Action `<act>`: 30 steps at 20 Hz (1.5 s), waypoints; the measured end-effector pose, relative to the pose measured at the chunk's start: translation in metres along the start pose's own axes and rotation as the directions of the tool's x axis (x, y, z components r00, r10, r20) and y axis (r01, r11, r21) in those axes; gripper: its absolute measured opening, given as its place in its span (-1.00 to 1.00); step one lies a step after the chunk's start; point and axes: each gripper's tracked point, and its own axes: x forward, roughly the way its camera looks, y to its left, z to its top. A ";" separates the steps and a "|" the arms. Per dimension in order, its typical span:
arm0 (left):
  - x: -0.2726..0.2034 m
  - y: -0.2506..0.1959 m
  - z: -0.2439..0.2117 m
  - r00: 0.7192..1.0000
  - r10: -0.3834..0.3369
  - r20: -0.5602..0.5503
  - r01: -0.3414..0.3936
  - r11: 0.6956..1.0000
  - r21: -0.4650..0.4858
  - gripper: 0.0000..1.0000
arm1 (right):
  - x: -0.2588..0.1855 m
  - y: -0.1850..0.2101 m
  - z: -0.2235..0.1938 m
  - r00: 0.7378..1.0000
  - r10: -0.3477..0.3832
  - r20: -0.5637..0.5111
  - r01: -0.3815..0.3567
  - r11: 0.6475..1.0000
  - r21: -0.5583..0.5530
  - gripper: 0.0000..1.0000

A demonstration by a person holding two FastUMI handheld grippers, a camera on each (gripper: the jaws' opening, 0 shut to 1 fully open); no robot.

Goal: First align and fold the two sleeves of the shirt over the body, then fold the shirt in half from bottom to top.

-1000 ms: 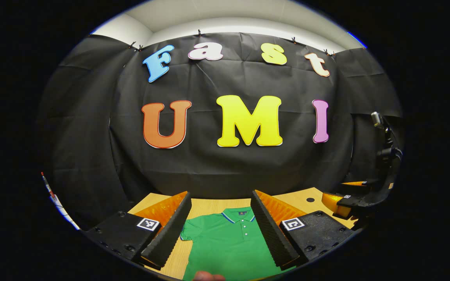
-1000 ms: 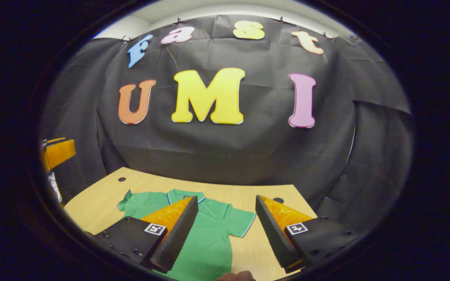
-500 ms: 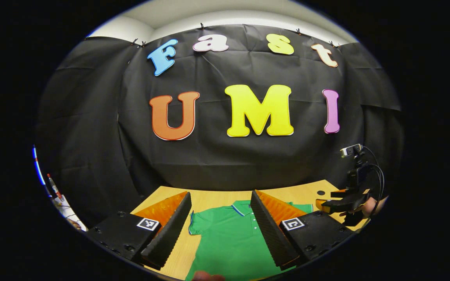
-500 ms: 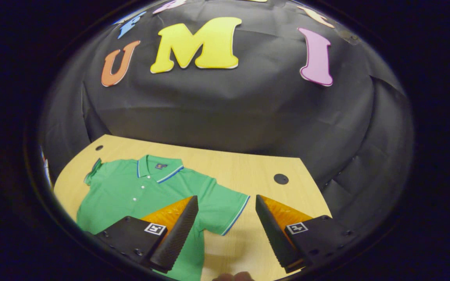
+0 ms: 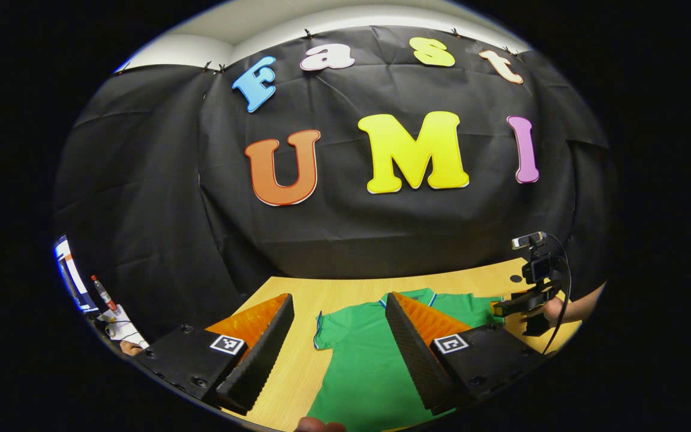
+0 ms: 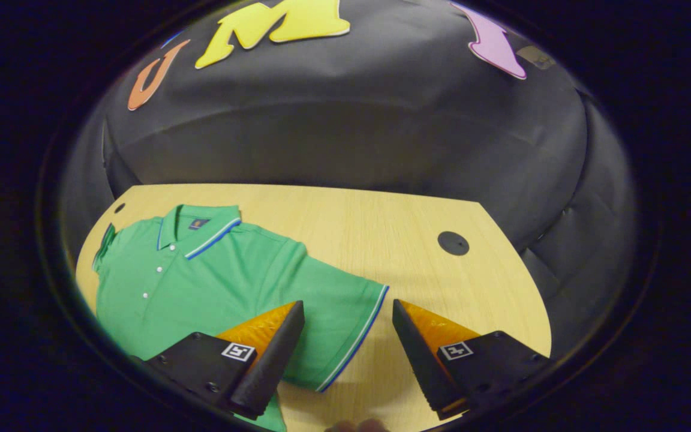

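Right gripper view: one green polo shirt (image 6: 213, 282), lying flat on wooden table (image 6: 381, 228), front up, both sleeves spread out unfolded. Collar points toward black cloth wall (image 6: 345, 132); long axis runs from wall toward camera. Right gripper (image 6: 348, 348) fingers spread apart, holding nothing, straddling striped cuff of near sleeve (image 6: 345, 324). One round dark hole (image 6: 453, 243) in tabletop.

Left gripper view: left gripper (image 5: 339, 339) fingers released, empty, above shirt's other side. Right gripper farther off at shirt edge, hand (image 5: 555, 309) on it.
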 end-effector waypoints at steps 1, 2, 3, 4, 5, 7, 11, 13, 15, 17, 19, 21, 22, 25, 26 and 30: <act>0.000 0.001 -0.004 1.000 0.006 -0.009 -0.006 1.000 -0.001 0.98 | 0.004 0.000 -0.002 1.000 0.002 -0.006 -0.002 1.000 0.004 0.87; -0.002 0.001 -0.006 1.000 0.011 -0.017 -0.011 1.000 -0.005 0.99 | 0.008 0.000 -0.005 1.000 0.001 -0.016 -0.001 1.000 0.013 0.91; -0.002 0.001 -0.008 1.000 0.014 -0.023 -0.014 1.000 -0.011 1.00 | 0.012 -0.001 -0.009 1.000 0.003 -0.027 -0.002 1.000 0.021 0.87; -0.002 0.001 -0.009 1.000 0.016 -0.027 -0.017 1.000 -0.016 1.00 | 0.015 -0.001 -0.016 0.999 0.007 -0.047 -0.005 1.000 0.026 0.87; -0.002 0.002 -0.010 0.999 0.021 -0.031 -0.022 1.000 -0.020 1.00 | 0.018 0.002 -0.012 0.999 0.033 -0.029 -0.032 0.998 0.051 0.91; -0.001 0.003 -0.013 0.999 0.029 -0.041 -0.030 0.999 -0.025 1.00 | 0.017 0.003 -0.013 0.998 0.053 -0.019 -0.052 0.997 0.061 0.73; -0.003 0.004 -0.019 0.998 0.033 -0.056 -0.036 0.998 -0.048 1.00 | 0.019 0.018 -0.013 0.997 0.070 -0.033 -0.071 0.997 -0.043 -0.70; -0.005 0.007 -0.018 0.998 0.035 -0.056 -0.038 0.998 -0.047 1.00 | 0.018 0.024 -0.009 0.995 0.092 -0.028 -0.093 0.995 -0.030 -0.89; -0.006 0.012 -0.015 0.998 0.045 -0.045 -0.047 0.998 -0.037 1.00 | 0.012 0.022 -0.005 0.995 0.096 -0.020 -0.097 0.995 -0.024 -0.89; -0.006 0.017 -0.017 0.997 0.054 -0.050 -0.056 0.998 -0.042 1.00 | 0.004 0.020 0.007 0.997 0.078 0.001 -0.078 0.997 -0.024 -0.90; -0.006 0.018 -0.019 0.997 0.055 -0.053 -0.059 0.997 -0.058 1.00 | -0.006 0.025 0.018 0.998 0.063 0.021 -0.062 0.996 -0.059 -0.89; -0.008 0.021 -0.018 0.997 0.055 -0.049 -0.058 0.996 -0.069 1.00 | -0.014 0.033 0.031 0.998 0.046 0.044 -0.040 0.992 -0.120 -0.89; -0.008 0.022 -0.017 0.997 0.056 -0.045 -0.060 0.995 -0.075 1.00 | -0.019 0.040 0.038 0.997 0.046 0.055 -0.038 0.989 -0.144 -0.89; -0.013 0.032 -0.019 0.997 0.066 -0.038 -0.069 0.993 -0.096 1.00 | -0.031 0.064 0.054 0.996 0.033 0.081 -0.014 0.976 -0.219 -0.90; -0.014 0.036 -0.021 0.997 0.069 -0.038 -0.073 0.992 -0.108 1.00 | -0.034 0.074 0.059 0.995 0.035 0.090 -0.012 0.970 -0.245 -0.89; -0.019 0.058 -0.030 0.994 0.096 -0.044 -0.102 0.983 -0.154 1.00 | -0.045 0.130 0.065 0.993 0.087 0.083 -0.058 0.950 -0.306 -0.89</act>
